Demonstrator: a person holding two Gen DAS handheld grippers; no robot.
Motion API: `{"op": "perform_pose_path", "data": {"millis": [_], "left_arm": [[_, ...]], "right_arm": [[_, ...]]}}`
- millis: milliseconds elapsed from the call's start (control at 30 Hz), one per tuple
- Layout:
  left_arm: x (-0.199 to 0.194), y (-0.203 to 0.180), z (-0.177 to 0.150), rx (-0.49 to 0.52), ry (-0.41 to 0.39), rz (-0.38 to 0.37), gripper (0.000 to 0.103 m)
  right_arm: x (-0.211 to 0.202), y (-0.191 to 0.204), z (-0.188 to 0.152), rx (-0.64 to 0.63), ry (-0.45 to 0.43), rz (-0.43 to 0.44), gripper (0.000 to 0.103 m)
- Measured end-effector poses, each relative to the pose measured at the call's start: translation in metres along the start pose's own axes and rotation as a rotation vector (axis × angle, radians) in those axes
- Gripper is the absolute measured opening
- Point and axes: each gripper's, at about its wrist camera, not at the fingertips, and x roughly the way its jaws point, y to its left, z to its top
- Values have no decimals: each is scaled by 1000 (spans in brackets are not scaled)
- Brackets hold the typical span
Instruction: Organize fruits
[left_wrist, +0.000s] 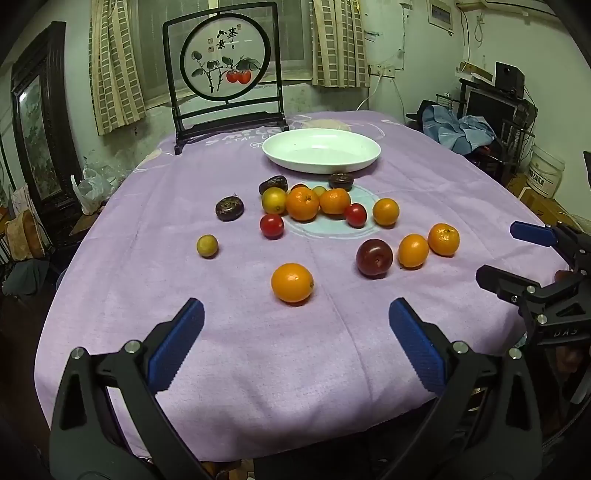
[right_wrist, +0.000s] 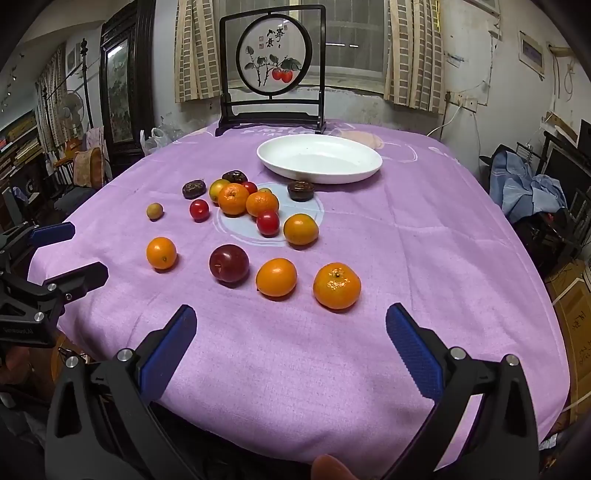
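Both grippers spread wide, empty, above the near edge of the surface. Left gripper (left_wrist: 295, 332): orange (left_wrist: 292, 283) just ahead, centred between its jaws. Right gripper (right_wrist: 291, 338): mandarin (right_wrist: 337, 285) just ahead, slightly right. White plate (left_wrist: 321, 150) far beyond, empty.

Cloth (left_wrist: 258, 350) over the surface: lilac, matt, fuzzy woven nap, creased. Plate (left_wrist: 321, 162): white, smooth, glossy, looks plastic or ceramic. Oranges (left_wrist: 292, 283): pitted, slight sheen. Plum (left_wrist: 374, 257) and tomatoes (left_wrist: 272, 226): smooth, shiny skin. Left gripper (left_wrist: 295, 328) and right gripper (right_wrist: 291, 332): matt black plastic, metal bolts, blue ribbed jaws. Screen frame (left_wrist: 225, 122): dark lacquered wood.
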Motion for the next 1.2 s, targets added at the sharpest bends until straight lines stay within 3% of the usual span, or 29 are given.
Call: {"op": "perform_pose_path", "data": {"millis": [1200], "left_arm": [[0, -2, -1, 6, 17, -2, 101]], "right_arm": [[-3, 4, -1, 6, -3, 0, 102]]}}
